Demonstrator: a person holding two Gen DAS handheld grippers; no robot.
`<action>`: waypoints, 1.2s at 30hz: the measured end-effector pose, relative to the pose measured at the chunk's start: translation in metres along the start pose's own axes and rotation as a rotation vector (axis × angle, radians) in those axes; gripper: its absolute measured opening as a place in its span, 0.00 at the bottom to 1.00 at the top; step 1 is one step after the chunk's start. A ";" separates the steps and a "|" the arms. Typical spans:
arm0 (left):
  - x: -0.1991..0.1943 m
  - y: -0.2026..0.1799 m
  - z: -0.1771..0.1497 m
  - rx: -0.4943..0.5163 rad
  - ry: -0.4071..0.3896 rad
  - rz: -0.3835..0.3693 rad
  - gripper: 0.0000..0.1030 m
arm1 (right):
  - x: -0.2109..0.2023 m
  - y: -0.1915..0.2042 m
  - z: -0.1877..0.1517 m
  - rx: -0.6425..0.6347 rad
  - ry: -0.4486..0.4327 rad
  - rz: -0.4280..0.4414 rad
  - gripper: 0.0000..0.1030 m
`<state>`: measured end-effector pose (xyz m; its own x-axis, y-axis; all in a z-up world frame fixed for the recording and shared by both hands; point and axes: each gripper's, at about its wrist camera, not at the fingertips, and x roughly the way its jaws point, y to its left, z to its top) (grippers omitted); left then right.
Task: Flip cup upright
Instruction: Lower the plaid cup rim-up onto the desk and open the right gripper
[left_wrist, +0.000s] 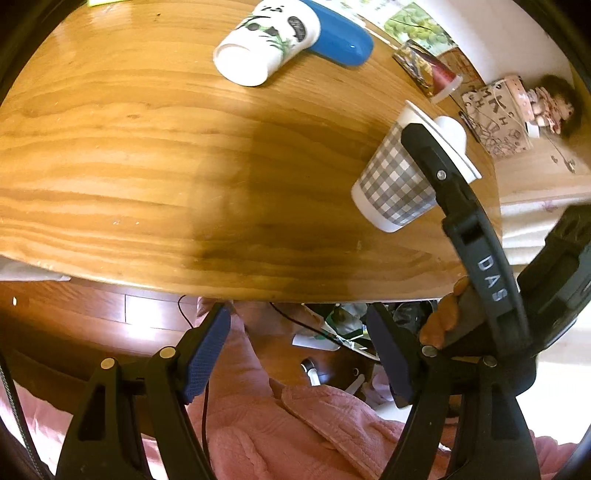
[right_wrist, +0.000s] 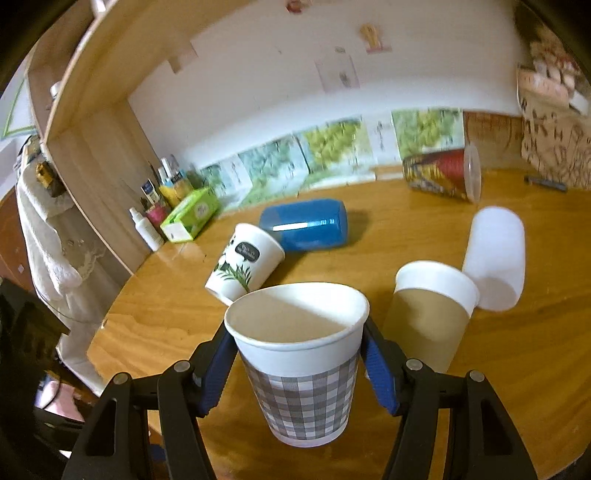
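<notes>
checked cup (right_wrist: 301, 369) in right gripper (right_wrist: 299, 369); contact with table (right_wrist: 517, 369) unclear.

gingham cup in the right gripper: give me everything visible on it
The gingham cup looks like paper: grey-and-white check sleeve, plain white band and rolled rim above, white base. It sits mouth up, slightly tilted, inside apparently empty. The right gripper has its blue pads against both sides of the cup, below the rim. In the left wrist view the cup is over the wooden table near its edge; whether the base touches the table is unclear.
</notes>
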<state>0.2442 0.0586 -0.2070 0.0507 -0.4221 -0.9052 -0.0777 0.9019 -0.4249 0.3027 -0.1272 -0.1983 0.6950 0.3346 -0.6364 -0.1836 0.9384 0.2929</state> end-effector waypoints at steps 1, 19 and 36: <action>0.000 0.001 0.000 -0.006 -0.001 0.003 0.77 | 0.000 0.002 -0.002 -0.020 -0.020 -0.008 0.63; -0.003 0.000 -0.002 -0.026 -0.017 0.039 0.77 | 0.006 0.021 -0.036 -0.216 -0.122 -0.027 0.63; -0.008 -0.004 -0.016 0.003 -0.040 0.052 0.77 | -0.016 0.018 -0.054 -0.232 -0.092 -0.011 0.64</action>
<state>0.2283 0.0570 -0.1981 0.0864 -0.3707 -0.9247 -0.0785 0.9228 -0.3772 0.2508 -0.1108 -0.2219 0.7564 0.3247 -0.5679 -0.3228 0.9403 0.1076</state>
